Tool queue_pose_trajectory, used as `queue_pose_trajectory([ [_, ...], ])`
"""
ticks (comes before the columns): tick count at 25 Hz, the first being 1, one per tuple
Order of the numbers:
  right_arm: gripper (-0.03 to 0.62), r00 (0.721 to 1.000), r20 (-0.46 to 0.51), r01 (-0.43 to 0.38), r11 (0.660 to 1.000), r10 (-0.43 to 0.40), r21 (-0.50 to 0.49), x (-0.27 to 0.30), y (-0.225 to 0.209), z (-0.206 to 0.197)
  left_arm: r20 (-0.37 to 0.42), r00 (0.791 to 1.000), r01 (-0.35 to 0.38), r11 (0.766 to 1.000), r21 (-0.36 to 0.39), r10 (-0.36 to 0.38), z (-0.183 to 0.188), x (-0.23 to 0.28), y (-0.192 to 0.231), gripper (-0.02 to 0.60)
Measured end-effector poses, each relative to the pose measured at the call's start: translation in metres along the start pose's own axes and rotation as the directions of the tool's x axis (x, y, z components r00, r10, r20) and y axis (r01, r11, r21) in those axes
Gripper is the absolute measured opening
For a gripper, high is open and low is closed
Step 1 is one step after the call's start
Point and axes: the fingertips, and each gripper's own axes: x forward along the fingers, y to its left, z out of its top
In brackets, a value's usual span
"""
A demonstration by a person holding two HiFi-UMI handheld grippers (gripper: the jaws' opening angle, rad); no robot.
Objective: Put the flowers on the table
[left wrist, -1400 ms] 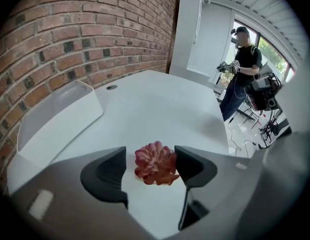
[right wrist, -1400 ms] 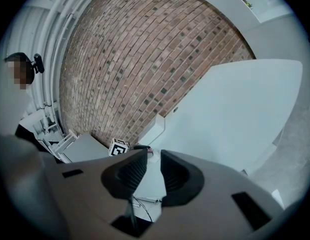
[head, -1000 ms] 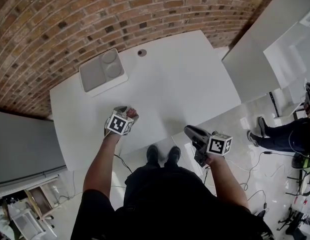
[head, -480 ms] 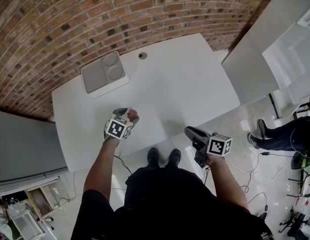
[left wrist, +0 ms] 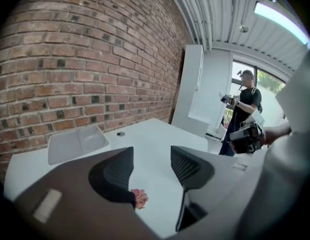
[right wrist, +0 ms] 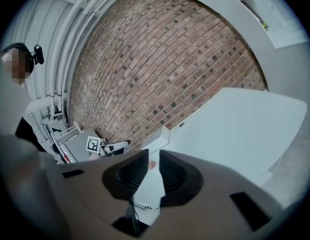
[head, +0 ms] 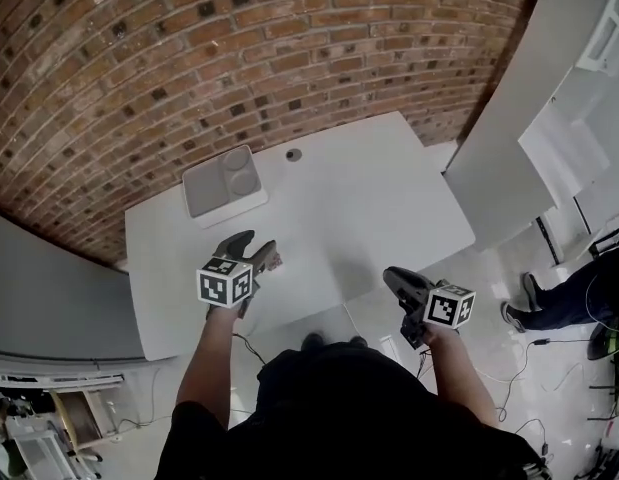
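One flower point(left wrist: 139, 199) lies on worktop point(head: 369, 198). Left gripper point(head: 254, 250) jaws wide, right gripper point(head: 394, 278) jaws narrow, both empty and just closing. A stray sweep could dislodge it.

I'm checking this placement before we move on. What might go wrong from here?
The flower lies loose on the table, close below the left gripper. That gripper's jaws have just been closing with nothing between them, so a careless move may catch or sweep the flower. The flower also sits toward the table's near edge, so a nudge might push it off.
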Motion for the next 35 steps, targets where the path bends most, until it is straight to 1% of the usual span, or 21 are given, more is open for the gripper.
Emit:
queue_pose_trajectory([
  [2,0.068,1.000,0.021,0.007,0.998,-0.005,-0.068,-0.011,0.002,0.020,0.056,0.998,-0.029,1.000,-0.006,0.030,0.021,-0.012,-0.009,0.230],
  [4,0.057,1.000,0.020,0.022,0.986,-0.019,-0.166,-0.019,0.005,0.039,0.094,0.994,-0.056,0.998,0.007,0.055,0.038,-0.024,-0.022,0.184],
  [5,0.055,1.000,0.008,0.027,0.975,-0.026,-0.222,-0.020,0.006,0.048,0.106,0.993,-0.060,0.998,0.010,0.059,0.045,-0.029,-0.031,0.158],
  [7,0.049,1.000,-0.011,0.019,0.942,-0.025,-0.335,-0.016,0.014,0.067,0.118,0.991,-0.066,0.998,0.004,0.065,0.055,-0.040,-0.046,0.132],
  [8,0.043,1.000,-0.008,0.008,0.925,-0.012,-0.380,-0.013,0.022,0.078,0.119,0.990,-0.079,0.997,0.003,0.078,0.058,-0.044,-0.052,0.120],
  [10,0.030,0.999,0.027,-0.020,0.899,0.035,-0.437,-0.007,0.042,0.100,0.116,0.985,-0.129,0.992,0.015,0.126,0.062,-0.049,-0.059,0.095],
  [12,0.021,0.992,0.087,-0.042,0.889,0.091,-0.455,-0.004,0.065,0.117,0.129,0.977,-0.175,0.985,0.006,0.172,0.066,-0.055,-0.060,0.050],
  [14,0.015,0.978,0.166,-0.043,0.894,0.130,-0.445,-0.003,0.086,0.129,0.163,0.967,-0.193,0.981,-0.028,0.195,0.071,-0.063,-0.061,0.014],
  [16,0.014,0.957,0.245,-0.040,0.907,0.155,-0.419,-0.003,0.106,0.136,0.196,0.960,-0.194,0.980,-0.043,0.199,0.075,-0.069,-0.061,0.011],
  [17,0.014,0.949,0.267,-0.045,0.908,0.169,-0.416,-0.001,0.117,0.135,0.209,0.958,-0.193,0.980,-0.040,0.197,0.077,-0.072,-0.062,0.011],
  [18,0.012,0.945,0.272,-0.048,0.902,0.180,-0.429,0.002,0.128,0.132,0.222,0.955,-0.192,0.981,-0.035,0.195,0.078,-0.076,-0.061,0.011],
  [20,0.012,0.947,0.260,-0.042,0.876,0.188,-0.481,0.014,0.147,0.122,0.241,0.951,-0.194,0.981,-0.027,0.195,0.078,-0.084,-0.054,0.011],
  [22,0.012,0.950,0.251,-0.027,0.849,0.186,-0.528,0.030,0.167,0.115,0.243,0.949,-0.205,0.979,-0.011,0.201,0.076,-0.094,-0.040,0.011],
  [24,0.012,0.954,0.244,-0.009,0.833,0.172,-0.554,0.049,0.185,0.110,0.238,0.949,-0.215,0.977,0.011,0.206,0.074,-0.107,-0.023,0.011],
  [28,0.012,0.963,0.227,0.008,0.823,0.147,-0.568,0.087,0.213,0.096,0.255,0.946,-0.214,0.977,0.026,0.200,0.073,-0.134,0.012,0.011],
  [32,0.012,0.968,0.206,0.000,0.815,0.145,-0.579,0.108,0.232,0.081,0.274,0.941,-0.203,0.979,-0.003,0.196,0.069,-0.151,0.039,0.011],
  [33,0.012,0.970,0.197,-0.002,0.812,0.144,-0.583,0.109,0.233,0.078,0.275,0.942,-0.196,0.980,-0.014,0.193,0.067,-0.152,0.043,0.011],
  [35,0.012,0.974,0.180,-0.007,0.816,0.136,-0.578,0.108,0.230,0.073,0.269,0.944,-0.192,0.981,-0.032,0.193,0.058,-0.154,0.047,0.011],
])
